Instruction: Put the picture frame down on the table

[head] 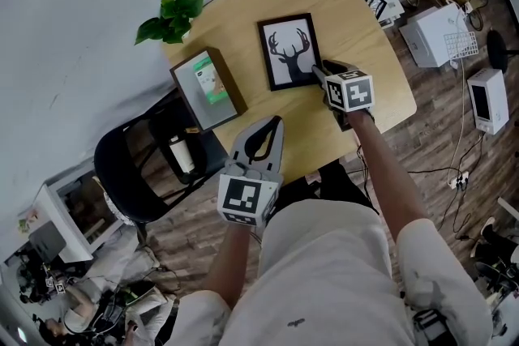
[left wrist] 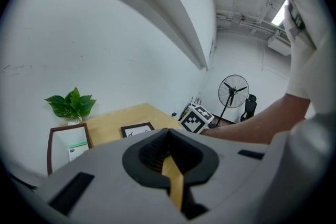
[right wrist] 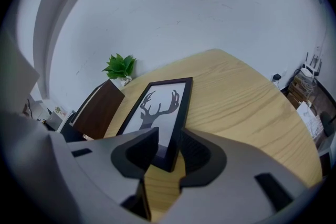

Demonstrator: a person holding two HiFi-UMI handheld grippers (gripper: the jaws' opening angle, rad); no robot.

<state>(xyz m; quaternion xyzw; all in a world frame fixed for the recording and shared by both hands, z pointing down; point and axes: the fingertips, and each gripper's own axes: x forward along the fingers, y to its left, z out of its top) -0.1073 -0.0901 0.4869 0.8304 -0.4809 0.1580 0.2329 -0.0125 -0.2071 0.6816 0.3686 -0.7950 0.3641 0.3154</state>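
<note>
The picture frame, black with a deer head in silhouette, lies flat on the round wooden tabletop, near its middle. Its long sides run away from the person.

The right hand-held gripper reaches down to the near right corner of this frame. In the right gripper view its jaws stand apart, and the corner of the picture frame is between them. One pad is over the glass and the other is just beside the outer edge. I see no firm press on the frame.

The left hand-held gripper hangs over the near edge of the tabletop, well apart from the picture frame. Its jaws are together at the tips and nothing is between them; the left gripper view shows only a thin strip of wood colour below the closed tips.

At the left edge of the tabletop stands a second frame with a brown border and a green and white print. Behind it, close to the wall, is a small green plant. A black chair stands beside the tabletop on that side.
</note>
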